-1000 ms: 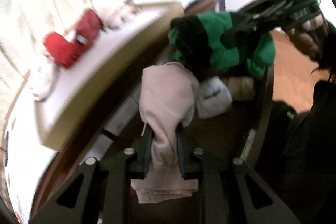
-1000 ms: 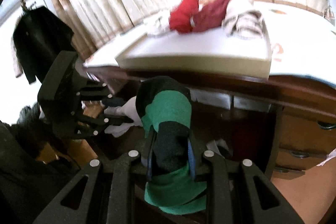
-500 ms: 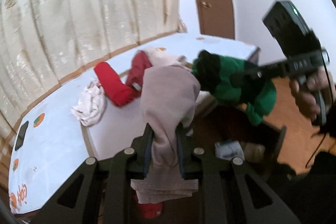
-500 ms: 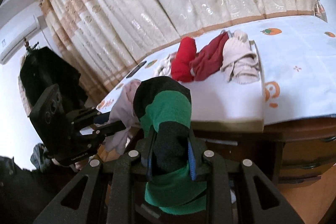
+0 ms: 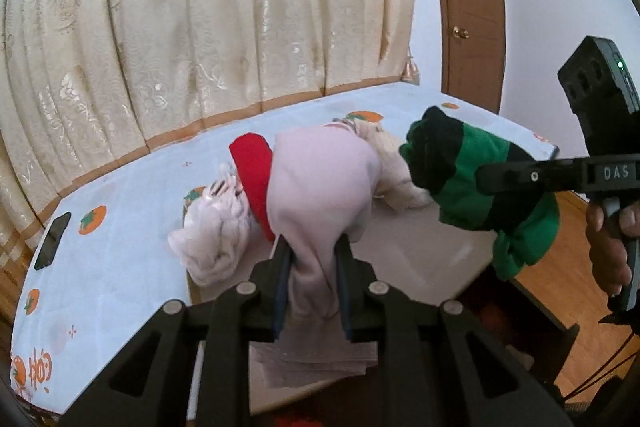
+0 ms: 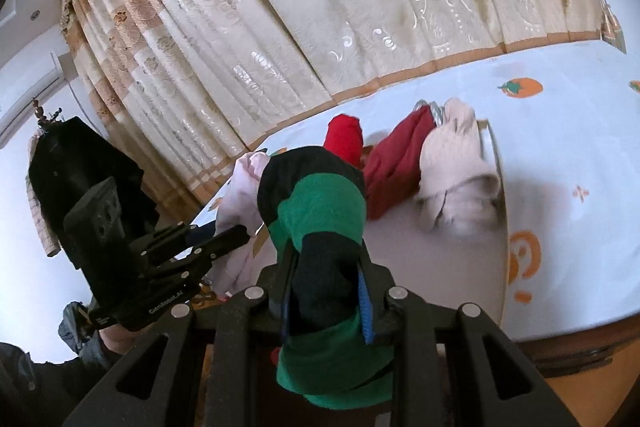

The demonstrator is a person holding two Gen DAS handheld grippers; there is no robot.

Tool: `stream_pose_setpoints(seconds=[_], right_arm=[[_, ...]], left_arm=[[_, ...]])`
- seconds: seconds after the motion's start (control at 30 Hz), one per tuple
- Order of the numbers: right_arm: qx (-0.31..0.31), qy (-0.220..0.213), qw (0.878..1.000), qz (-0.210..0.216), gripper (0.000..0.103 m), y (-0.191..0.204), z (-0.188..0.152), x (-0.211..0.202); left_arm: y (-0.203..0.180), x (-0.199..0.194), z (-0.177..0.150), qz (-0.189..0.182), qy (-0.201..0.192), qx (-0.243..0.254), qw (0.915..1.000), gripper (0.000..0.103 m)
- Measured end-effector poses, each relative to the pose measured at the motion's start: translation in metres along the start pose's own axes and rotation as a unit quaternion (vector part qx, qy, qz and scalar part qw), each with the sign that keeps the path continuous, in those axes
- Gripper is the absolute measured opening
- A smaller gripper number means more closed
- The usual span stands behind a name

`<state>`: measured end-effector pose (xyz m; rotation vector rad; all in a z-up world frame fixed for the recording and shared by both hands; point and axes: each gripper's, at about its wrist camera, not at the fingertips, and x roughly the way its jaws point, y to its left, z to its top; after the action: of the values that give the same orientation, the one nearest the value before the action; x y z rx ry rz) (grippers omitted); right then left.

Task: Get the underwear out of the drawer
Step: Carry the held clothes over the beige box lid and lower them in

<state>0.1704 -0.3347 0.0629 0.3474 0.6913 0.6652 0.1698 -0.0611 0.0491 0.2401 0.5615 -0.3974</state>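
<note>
My left gripper (image 5: pixel 311 259) is shut on pale pink underwear (image 5: pixel 320 187), which bulges above the fingers and hangs folded below them. My right gripper (image 6: pixel 326 269) is shut on green-and-black underwear (image 6: pixel 320 211). Both garments hang over the edge of the bed. From the left wrist view the green-and-black underwear (image 5: pixel 460 171) and the right gripper's finger (image 5: pixel 532 177) show at right, with a hand (image 5: pixel 608 243) on the handle. In the right wrist view the pink underwear (image 6: pixel 240 203) and left gripper (image 6: pixel 236 239) are at left. The drawer (image 5: pixel 532 315) is dark at lower right.
A pale board (image 5: pixel 408 251) on the bed (image 5: pixel 120 267) carries a pile: red garment (image 5: pixel 252 167), dark red garment (image 6: pixel 400 167), white and cream pieces (image 5: pixel 216 231) (image 6: pixel 456 163). A phone (image 5: pixel 52 241) lies at the bed's left. Curtains hang behind; a door (image 5: pixel 472 7) is far right.
Both grippers have risen from the drawer to above bed level with their garments still gripped. The views now look down on the bed and the pile instead of into the drawer.
</note>
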Motion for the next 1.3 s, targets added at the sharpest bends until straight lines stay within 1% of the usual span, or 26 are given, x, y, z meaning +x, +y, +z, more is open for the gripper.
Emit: stream_pose_setpoints(seconds=[0.27, 0.5, 0.83, 1.3], right_arm=[[0.005, -0.006, 1.0, -0.025, 0.028, -0.014, 0.032, 0.018], [0.007, -0.007, 1.0, -0.028, 0.028, -0.022, 0.054, 0.034], [0.005, -0.009, 0.999, -0.031, 0.028, -0.026, 0.064, 0.037], [0.003, -0.017, 0.999, -0.038, 0.028, -0.027, 0.071, 0.033]], left_arm=[[0.007, 0.027, 0.024, 0.027, 0.008, -0.002, 0.9996, 0.019], [0.012, 0.044, 0.038, 0.026, 0.018, -0.008, 0.9995, 0.019], [0.014, 0.053, 0.046, 0.03, 0.018, -0.01, 0.9994, 0.019], [0.021, 0.05, 0.054, 0.027, -0.004, -0.025, 0.9993, 0.019]])
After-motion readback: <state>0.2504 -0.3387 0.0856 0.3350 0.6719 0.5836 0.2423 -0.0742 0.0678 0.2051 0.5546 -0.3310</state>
